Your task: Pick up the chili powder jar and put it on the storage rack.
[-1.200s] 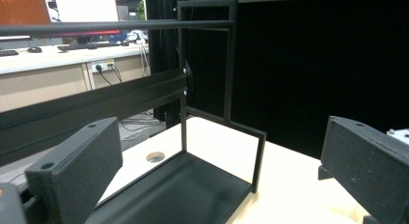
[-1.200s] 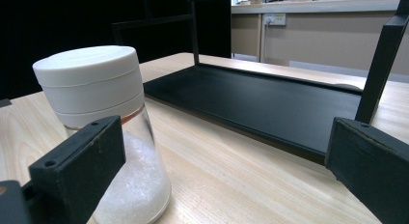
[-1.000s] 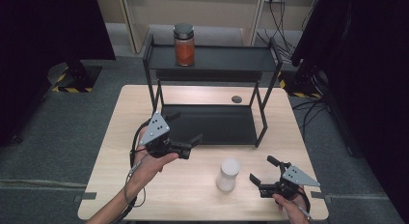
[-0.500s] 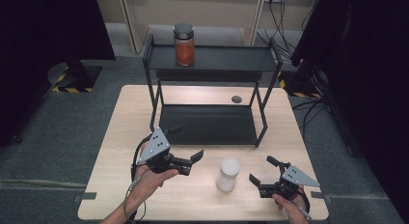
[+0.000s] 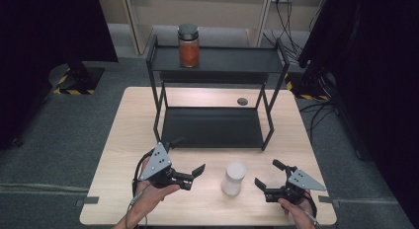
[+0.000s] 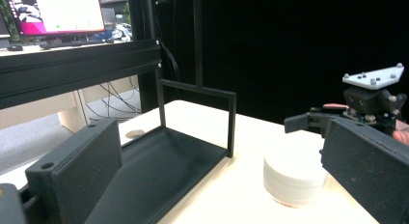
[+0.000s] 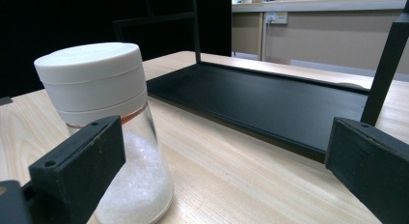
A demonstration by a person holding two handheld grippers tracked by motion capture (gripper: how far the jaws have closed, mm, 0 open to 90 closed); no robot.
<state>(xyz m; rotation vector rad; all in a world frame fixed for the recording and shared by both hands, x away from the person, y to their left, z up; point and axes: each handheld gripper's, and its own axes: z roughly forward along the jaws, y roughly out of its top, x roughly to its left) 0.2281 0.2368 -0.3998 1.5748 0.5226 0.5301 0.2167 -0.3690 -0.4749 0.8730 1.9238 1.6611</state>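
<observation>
**Both grippers flank the white-capped jar, nothing held**

Right gripper sits low at the table's near edge, jaws spread and empty, aimed at the jar, probably lining up a side grab. Left gripper on the jar's other side, jaws also apart, holding nothing, likely standing by. Jar stands upright on the bare table between them, touching neither. Beyond it, the black rack has an empty lower shelf; a red-filled jar is on top.
</observation>
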